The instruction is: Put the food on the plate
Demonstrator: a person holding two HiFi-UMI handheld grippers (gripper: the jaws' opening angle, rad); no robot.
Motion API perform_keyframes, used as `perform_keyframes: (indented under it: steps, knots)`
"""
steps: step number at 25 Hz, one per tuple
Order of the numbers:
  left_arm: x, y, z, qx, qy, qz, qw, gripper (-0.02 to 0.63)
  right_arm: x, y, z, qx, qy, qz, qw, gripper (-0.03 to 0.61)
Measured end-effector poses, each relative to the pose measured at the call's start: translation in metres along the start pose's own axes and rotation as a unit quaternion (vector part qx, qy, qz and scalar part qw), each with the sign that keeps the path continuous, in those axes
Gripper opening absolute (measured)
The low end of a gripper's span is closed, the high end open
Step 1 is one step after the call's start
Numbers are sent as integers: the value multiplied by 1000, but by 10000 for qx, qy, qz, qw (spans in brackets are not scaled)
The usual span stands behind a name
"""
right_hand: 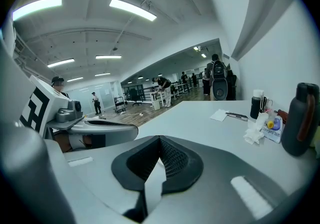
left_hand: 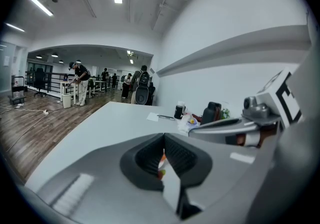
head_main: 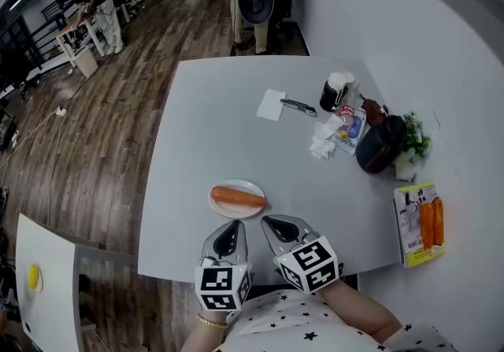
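The table (head_main: 213,122) holds a plate (head_main: 237,213), paper (head_main: 272,105), flask (head_main: 382,144) and carrot pack (head_main: 420,224).

Head view looks steeply down at the bench (head_main: 228,146); both gripper views skim low across it.

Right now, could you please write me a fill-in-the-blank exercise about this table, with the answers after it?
1. The orange food lies on a white ____.
2. The jaws of the left gripper and the right gripper are both ____.
3. The pack with more food lies near the ____ edge of the table.
Missing words: plate; shut; right.
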State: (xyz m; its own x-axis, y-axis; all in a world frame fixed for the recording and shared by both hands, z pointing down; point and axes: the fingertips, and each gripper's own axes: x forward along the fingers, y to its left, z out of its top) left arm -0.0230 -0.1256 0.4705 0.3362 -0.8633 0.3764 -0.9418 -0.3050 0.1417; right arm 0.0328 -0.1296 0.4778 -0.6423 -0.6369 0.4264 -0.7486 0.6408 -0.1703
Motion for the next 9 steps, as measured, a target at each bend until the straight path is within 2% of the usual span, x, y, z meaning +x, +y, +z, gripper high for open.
perform_keyframes:
  steps: [9]
  knots:
    - [0,-2,2,14,-63,-38,10000,7,-1,0,0,-18,-11,-60,10000,0]
